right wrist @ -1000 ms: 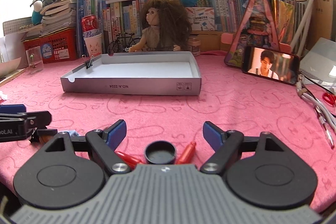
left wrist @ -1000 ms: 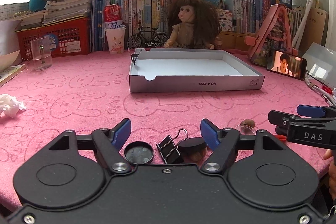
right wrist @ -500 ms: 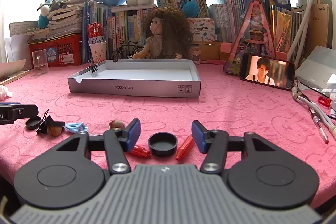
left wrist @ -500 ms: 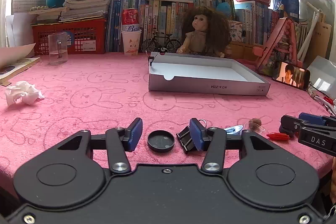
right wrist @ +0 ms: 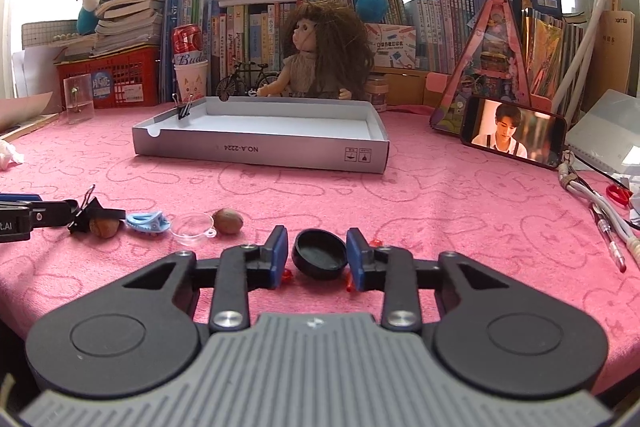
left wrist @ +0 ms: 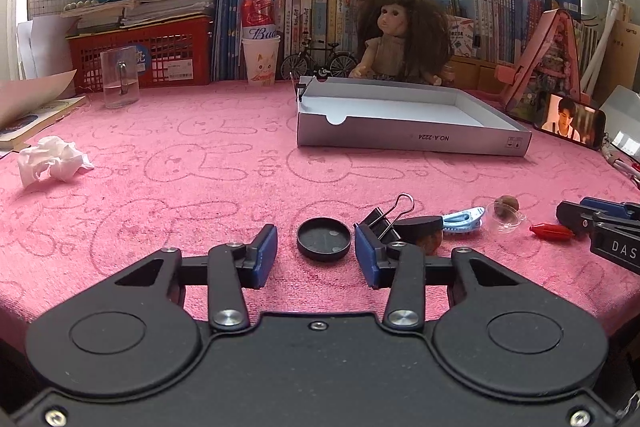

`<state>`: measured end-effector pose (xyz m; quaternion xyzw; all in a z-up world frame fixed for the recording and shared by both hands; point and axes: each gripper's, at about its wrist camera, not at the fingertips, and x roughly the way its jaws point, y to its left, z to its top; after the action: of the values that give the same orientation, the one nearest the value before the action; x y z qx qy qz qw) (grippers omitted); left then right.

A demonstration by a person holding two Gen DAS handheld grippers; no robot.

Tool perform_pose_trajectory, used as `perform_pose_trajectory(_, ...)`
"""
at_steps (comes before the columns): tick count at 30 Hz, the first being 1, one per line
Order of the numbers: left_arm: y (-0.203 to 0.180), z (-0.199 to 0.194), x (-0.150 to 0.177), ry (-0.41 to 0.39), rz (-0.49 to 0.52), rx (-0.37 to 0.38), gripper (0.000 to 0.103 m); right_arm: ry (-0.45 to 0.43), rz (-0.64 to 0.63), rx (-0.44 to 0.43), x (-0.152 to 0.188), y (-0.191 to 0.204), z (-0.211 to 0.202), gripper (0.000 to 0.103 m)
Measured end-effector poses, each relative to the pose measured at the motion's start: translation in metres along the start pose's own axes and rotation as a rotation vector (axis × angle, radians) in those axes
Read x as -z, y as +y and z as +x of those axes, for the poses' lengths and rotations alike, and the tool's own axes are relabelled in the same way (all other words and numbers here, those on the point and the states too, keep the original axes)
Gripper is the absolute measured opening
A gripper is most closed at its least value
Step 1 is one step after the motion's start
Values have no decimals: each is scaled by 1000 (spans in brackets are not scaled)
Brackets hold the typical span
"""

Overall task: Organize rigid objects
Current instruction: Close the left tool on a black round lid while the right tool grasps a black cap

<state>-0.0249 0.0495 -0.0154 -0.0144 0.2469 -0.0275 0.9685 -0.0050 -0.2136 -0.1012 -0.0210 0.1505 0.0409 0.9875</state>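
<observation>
At lower centre, the right claw (right wrist: 317, 254) pinches a black cap (right wrist: 319, 253); the left claw (left wrist: 315, 255) (spread) flanks a black lid (left wrist: 323, 239) on the bench (left wrist: 200, 195).

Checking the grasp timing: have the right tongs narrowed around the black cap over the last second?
Yes. The right tongs have closed in: their blue pads now sit right beside the black cap, hiding most of the red pieces.
</observation>
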Motion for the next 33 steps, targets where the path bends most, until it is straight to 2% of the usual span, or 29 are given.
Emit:
perform_pose_trajectory(19,-7,10,2,-12,27,-29,40,32,-9,-2,2,0,6,43)
perform_pose_trajectory(33,-9,14,-1,-16,26,-19,30,27,-6,3,2,1,7,45)
